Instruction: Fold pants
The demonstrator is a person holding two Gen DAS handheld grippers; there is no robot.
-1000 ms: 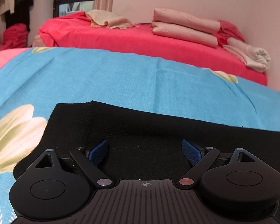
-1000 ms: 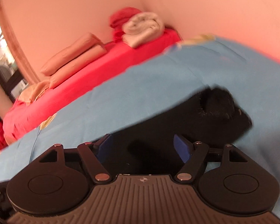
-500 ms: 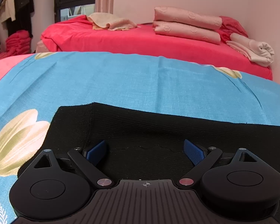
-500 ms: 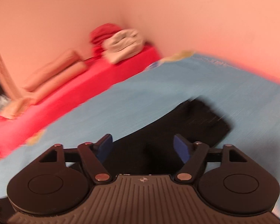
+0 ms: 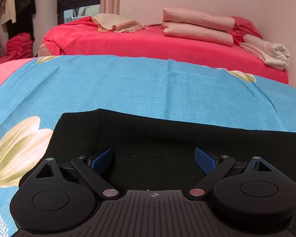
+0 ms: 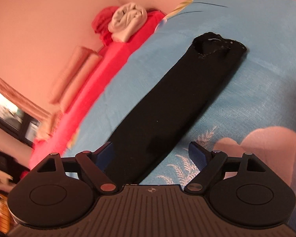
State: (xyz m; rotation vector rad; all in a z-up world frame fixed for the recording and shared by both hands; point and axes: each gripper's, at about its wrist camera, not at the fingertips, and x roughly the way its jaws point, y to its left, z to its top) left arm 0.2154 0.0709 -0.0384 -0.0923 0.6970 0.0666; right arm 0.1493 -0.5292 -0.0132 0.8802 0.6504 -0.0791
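The black pants [image 6: 173, 102] are laid out long and flat on the blue flowered sheet [image 5: 148, 86], well in front of the red bed [image 5: 157, 45] by the wall. In the left view, the left gripper [image 5: 154, 160] is held low over the wide end of the pants, with its blue fingers [image 5: 102, 161] spread wide and nothing pinched between them. In the right view, the right gripper [image 6: 151, 154] is held over the thin strip of pants; its jaws have just been opening, they are now spread wide, and the cloth is only seen between them, not squeezed. The far end of the strip [image 6: 217, 43] is bunched and open like a little mouth. Trouble could be made in a few ways. If only the top layer is pinched, the pants could be pulled apart instead of folded. If the blue sheet is grabbed along with the pants, the sheet could be dragged up too. If one side is lifted faster than the other, a crooked fold could be made. The bunched far end could be left lumpy if it is not smoothed first.
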